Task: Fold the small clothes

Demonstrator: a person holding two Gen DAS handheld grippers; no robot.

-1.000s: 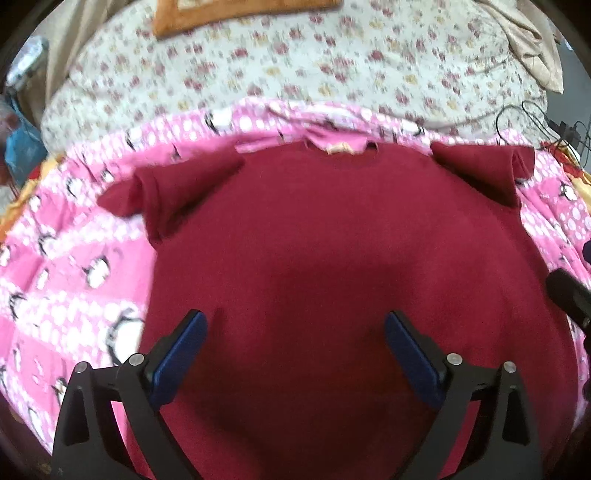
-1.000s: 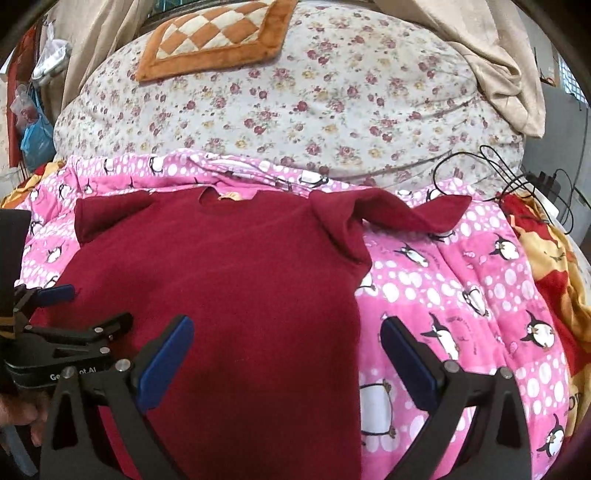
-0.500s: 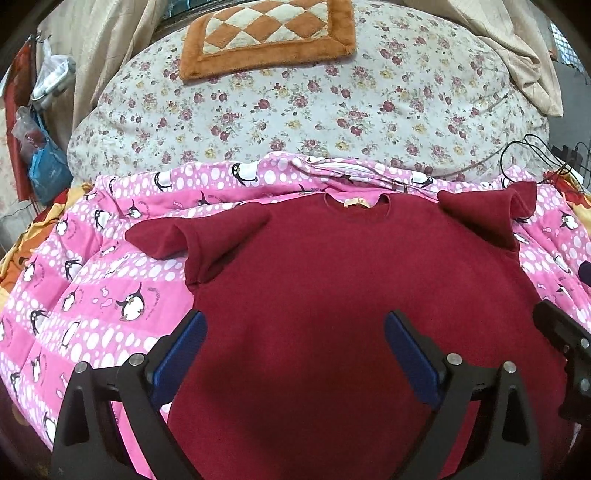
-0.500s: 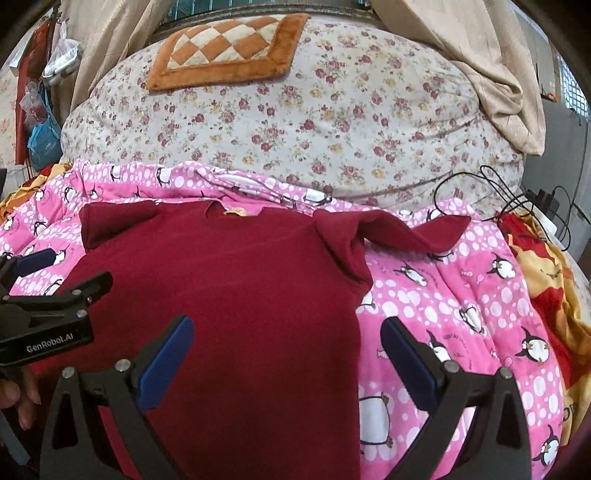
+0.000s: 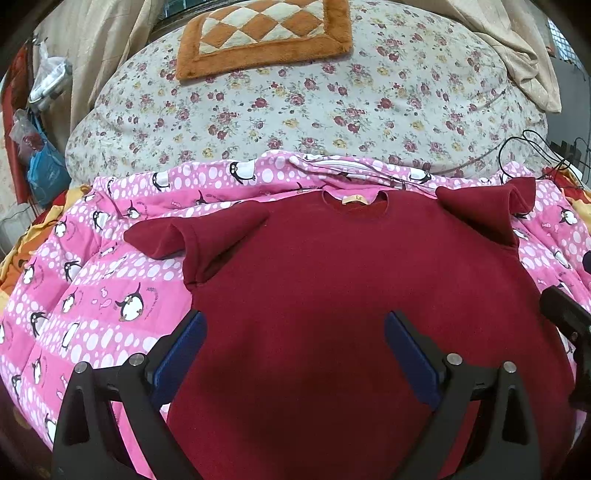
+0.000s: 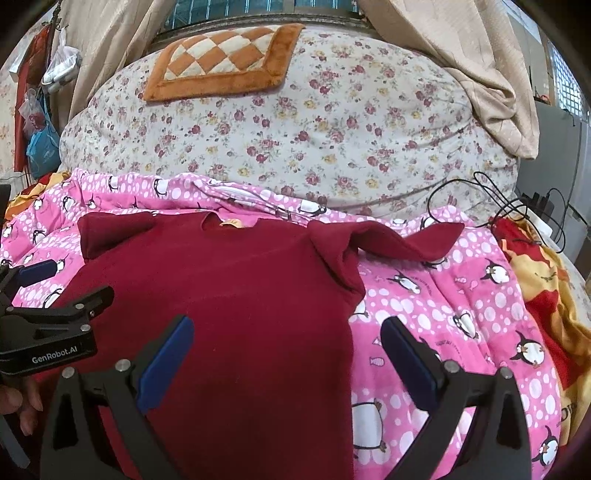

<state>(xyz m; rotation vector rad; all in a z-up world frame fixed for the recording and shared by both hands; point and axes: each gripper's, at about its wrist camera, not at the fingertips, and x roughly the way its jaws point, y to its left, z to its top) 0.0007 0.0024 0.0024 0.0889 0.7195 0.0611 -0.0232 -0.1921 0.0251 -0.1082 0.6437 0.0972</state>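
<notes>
Both grippers have drawn back and up from the garment since a second ago, so more of the bed shows beyond it, including the orange checked cushion (image 5: 264, 35) at the top of the floral quilt (image 5: 295, 110).

From the left wrist view, a blue plastic bag (image 5: 46, 170) hangs at the far left beside the bed. The pink penguin-print blanket (image 5: 92, 302) spreads across the bed, and the dark red short-sleeved T-shirt (image 5: 351, 295) lies flat on it, collar away from the camera with a small label showing at the neck. Its left sleeve is laid out over the pink blanket; its right sleeve is creased and partly folded up. The left gripper (image 5: 293, 350) hovers above the lower part of the shirt with its blue-padded fingers (image 5: 179, 354) spread wide, holding nothing.

In the right wrist view the right gripper (image 6: 288, 354) hangs over the shirt's right edge, fingers (image 6: 406, 363) likewise wide apart and empty, one over red cloth, the other over the blanket. Black cables (image 6: 517, 210) lie at the far right near a yellow and red blanket (image 6: 546, 291)
</notes>
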